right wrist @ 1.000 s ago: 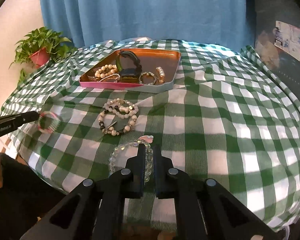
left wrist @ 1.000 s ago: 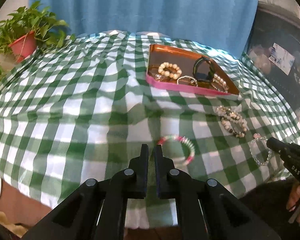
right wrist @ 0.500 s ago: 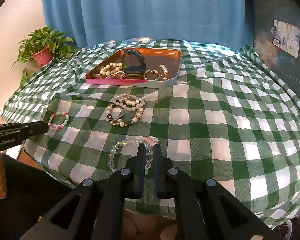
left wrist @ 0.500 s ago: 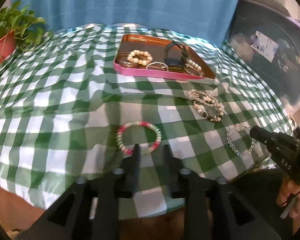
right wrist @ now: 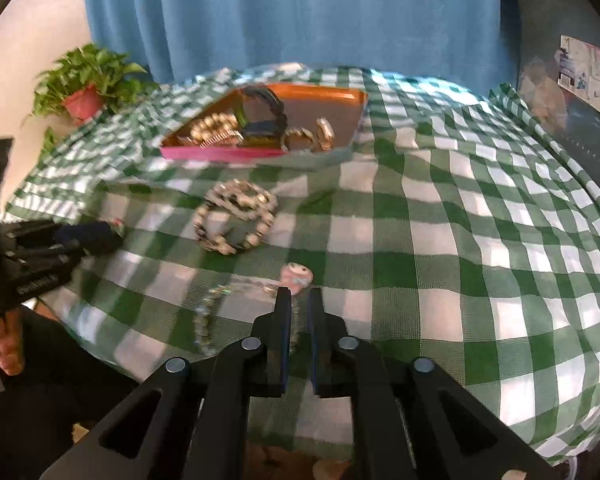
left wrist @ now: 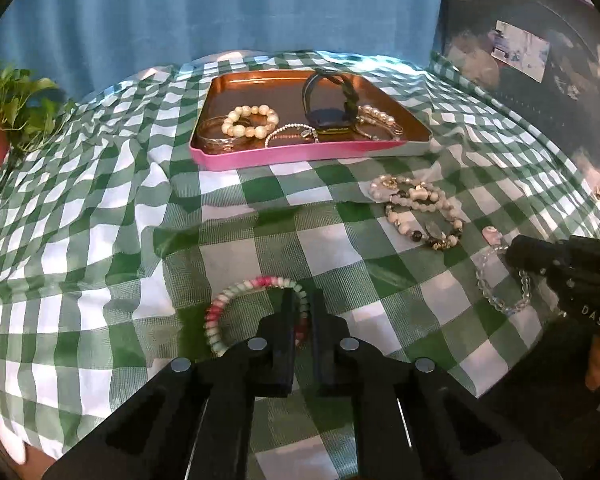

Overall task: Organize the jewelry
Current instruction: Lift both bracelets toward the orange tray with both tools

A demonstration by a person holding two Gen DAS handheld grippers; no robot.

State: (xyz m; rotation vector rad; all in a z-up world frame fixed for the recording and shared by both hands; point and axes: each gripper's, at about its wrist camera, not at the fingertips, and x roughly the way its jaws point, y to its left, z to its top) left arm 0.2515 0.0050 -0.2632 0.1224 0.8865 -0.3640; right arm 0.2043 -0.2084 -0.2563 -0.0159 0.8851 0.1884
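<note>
A pink-walled copper tray [left wrist: 300,154] holds a black watch [left wrist: 332,100], a cream pearl bracelet [left wrist: 250,120] and other bracelets. On the green-checked cloth lie a pink-and-green bead bracelet [left wrist: 236,296], a white-and-dark bead strand [left wrist: 420,210] and a clear crystal bracelet with a pink charm [left wrist: 496,276]. My left gripper [left wrist: 303,300] stands slightly open with its fingers either side of the pink-and-green bracelet's right rim. My right gripper [right wrist: 299,300] stands slightly open over the crystal bracelet [right wrist: 220,304], its rim between the fingers. The tray [right wrist: 260,154] shows far left there.
A potted plant [left wrist: 4,120] stands at the far left of the table. A blue curtain [left wrist: 220,12] hangs behind. The cloth is wrinkled near the tray. The table's front edge lies just under both grippers. The bead strand [right wrist: 236,216] lies between the tray and the right gripper.
Both grippers have moved forward and down onto their bracelets. The left jaws have parted a little and now straddle the pink-and-green bracelet's rim; the right fingers now straddle the crystal bracelet.
</note>
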